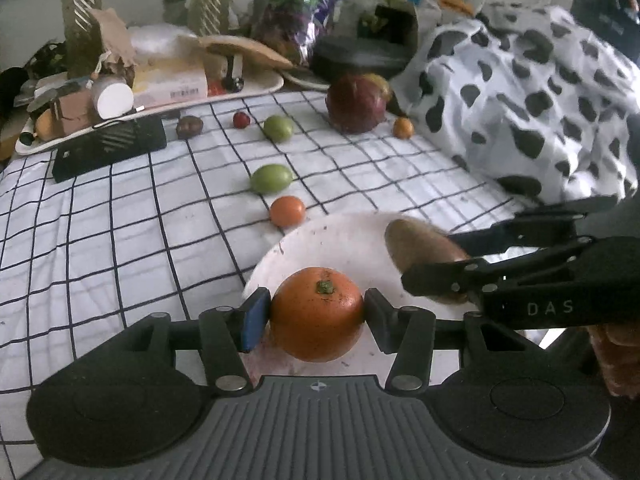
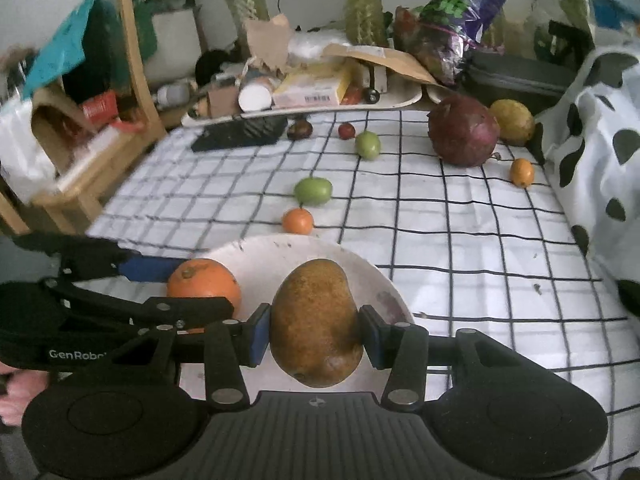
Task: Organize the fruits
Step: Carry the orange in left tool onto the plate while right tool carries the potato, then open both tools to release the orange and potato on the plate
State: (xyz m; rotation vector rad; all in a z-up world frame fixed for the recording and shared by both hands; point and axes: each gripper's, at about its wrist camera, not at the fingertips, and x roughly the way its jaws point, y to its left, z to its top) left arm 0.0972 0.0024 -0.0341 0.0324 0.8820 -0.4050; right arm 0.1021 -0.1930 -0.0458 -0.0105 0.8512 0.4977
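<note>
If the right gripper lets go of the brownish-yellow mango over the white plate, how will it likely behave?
The brownish-yellow mango, clamped in the right gripper, looks firm and probably heavy. Its oblong shape suggests it would tip onto its side. It may rock toward the round orange above the white plate.

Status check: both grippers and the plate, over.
Left gripper shut on orange. Right gripper shut on mango. Both over white plate. Nothing blocking.

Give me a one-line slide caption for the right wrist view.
Right gripper shut on a mango above the white plate, left gripper's orange alongside.
</note>
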